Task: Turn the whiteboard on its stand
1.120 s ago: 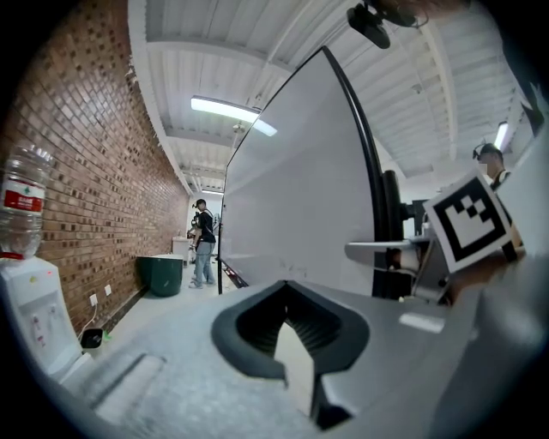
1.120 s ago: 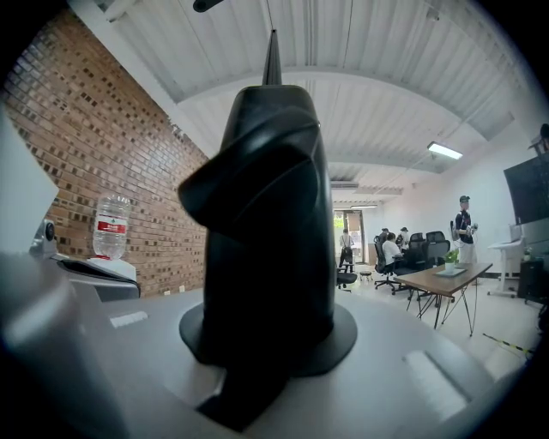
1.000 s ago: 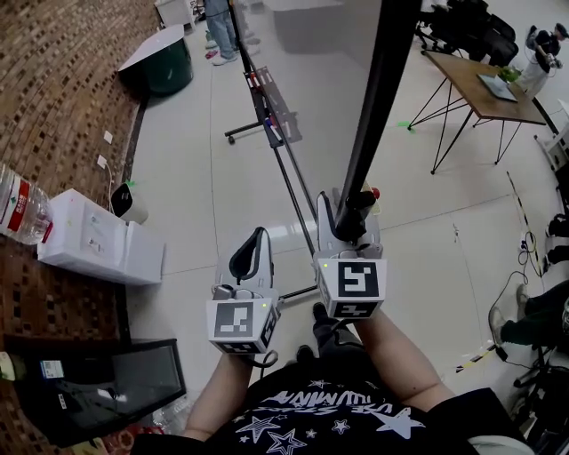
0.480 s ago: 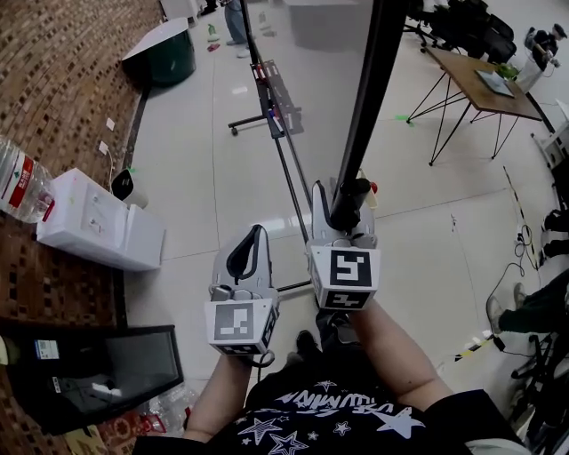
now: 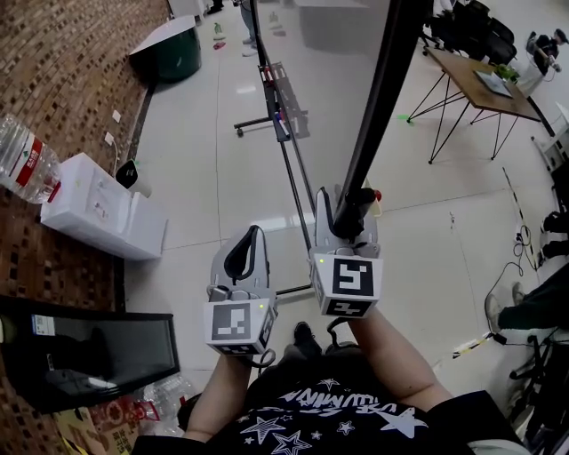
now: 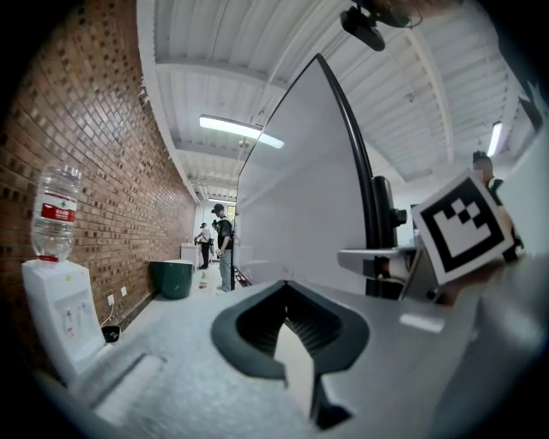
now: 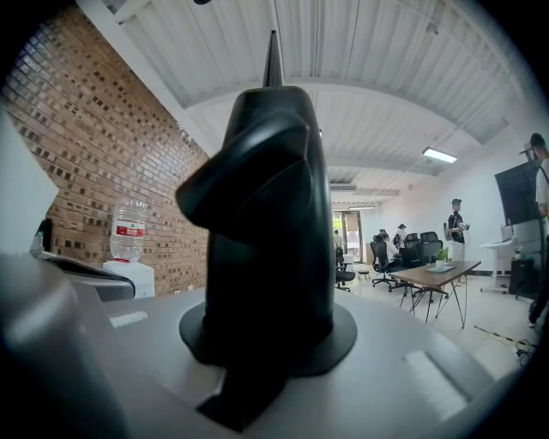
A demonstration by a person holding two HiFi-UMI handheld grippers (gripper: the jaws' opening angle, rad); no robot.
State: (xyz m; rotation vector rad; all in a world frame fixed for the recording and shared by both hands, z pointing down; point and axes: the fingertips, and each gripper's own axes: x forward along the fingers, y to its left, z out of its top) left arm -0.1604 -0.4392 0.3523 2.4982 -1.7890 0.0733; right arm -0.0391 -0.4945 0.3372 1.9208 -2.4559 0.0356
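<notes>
The whiteboard point(image 5: 329, 80) stands tall on its wheeled stand point(image 5: 283, 133), and its black frame edge point(image 5: 382, 98) runs down toward me. My right gripper point(image 5: 349, 218) is shut on that black edge at its lower end. In the right gripper view the dark frame piece point(image 7: 266, 223) fills the space between the jaws. My left gripper point(image 5: 248, 251) hovers just left of it, shut, with nothing held. In the left gripper view its jaws point(image 6: 287, 330) point along the board's white face point(image 6: 300, 197), beside the right gripper's marker cube point(image 6: 463, 227).
A water dispenser point(image 5: 102, 213) with a bottle point(image 5: 27, 160) stands by the brick wall, a dark screen point(image 5: 80, 351) nearer me. A green bin point(image 5: 169, 53) and people point(image 5: 249, 13) are far back. A wooden table point(image 5: 484, 84) and floor cables point(image 5: 524, 240) lie to the right.
Both grippers have shifted sideways together, the right one still clamped on the board's edge. The floor, dispenser and stand have slid a little in the head view.
</notes>
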